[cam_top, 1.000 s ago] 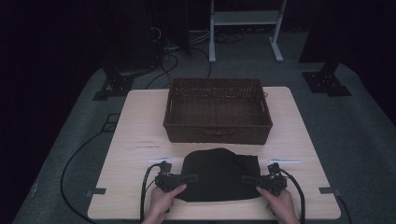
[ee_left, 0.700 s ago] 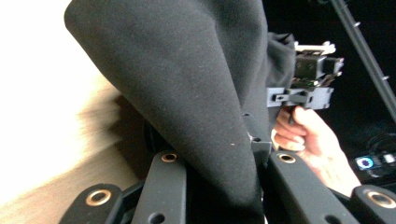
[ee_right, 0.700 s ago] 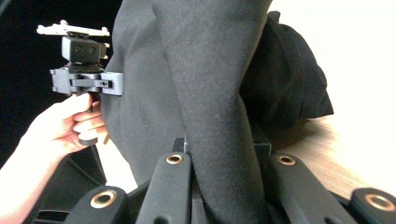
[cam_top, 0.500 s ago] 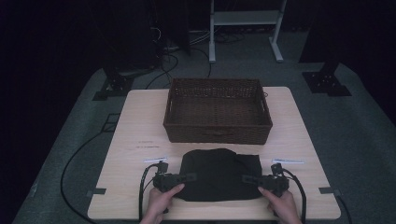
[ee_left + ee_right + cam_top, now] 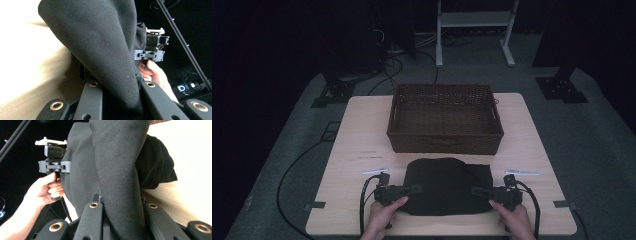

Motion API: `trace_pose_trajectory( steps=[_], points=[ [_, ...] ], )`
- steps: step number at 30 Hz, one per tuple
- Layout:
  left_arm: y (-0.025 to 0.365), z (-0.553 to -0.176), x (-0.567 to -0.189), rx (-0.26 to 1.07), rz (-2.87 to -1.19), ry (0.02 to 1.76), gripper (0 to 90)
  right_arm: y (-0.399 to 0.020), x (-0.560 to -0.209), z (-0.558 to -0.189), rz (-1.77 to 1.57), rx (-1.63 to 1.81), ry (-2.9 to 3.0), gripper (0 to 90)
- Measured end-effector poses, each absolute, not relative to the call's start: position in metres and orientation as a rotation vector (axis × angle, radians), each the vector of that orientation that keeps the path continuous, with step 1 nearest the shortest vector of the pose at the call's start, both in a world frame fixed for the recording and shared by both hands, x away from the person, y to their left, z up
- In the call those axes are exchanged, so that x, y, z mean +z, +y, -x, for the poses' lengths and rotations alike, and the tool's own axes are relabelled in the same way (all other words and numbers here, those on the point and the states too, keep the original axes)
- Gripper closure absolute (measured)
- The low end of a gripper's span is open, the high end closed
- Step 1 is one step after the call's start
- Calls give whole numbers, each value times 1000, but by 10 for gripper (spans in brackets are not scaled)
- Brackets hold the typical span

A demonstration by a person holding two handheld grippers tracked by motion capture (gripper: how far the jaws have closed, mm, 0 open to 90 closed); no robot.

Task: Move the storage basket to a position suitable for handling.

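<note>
Both grippers, left gripper and right gripper, pinch opposite edges of the black cloth lying just in front of the basket, so the grasp looks finished and an even, level lift seems next.

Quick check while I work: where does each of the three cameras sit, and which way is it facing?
High view: above the near table edge, facing forward and down at the black cloth, wicker basket, both hands.
Left gripper view: rides the left claw, faces across the cloth to the right claw.
Right gripper view: rides the right claw, faces back at the left claw.
Shared: the cloth, clamped at both ends.
</note>
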State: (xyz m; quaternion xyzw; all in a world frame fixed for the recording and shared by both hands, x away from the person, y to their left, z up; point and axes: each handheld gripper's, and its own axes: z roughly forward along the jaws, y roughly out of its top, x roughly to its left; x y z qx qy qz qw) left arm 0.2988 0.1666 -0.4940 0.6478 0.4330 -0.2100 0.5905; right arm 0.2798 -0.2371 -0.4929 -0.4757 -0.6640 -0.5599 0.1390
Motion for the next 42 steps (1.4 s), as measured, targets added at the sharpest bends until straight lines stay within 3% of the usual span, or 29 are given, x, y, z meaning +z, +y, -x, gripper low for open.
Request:
trace_pose_trajectory(
  steps=[42],
  points=[
    [166, -318, -427, -404, -1446, 900, 786, -244, -418, -292, 1263, -1818, -1936, 774]
  ],
)
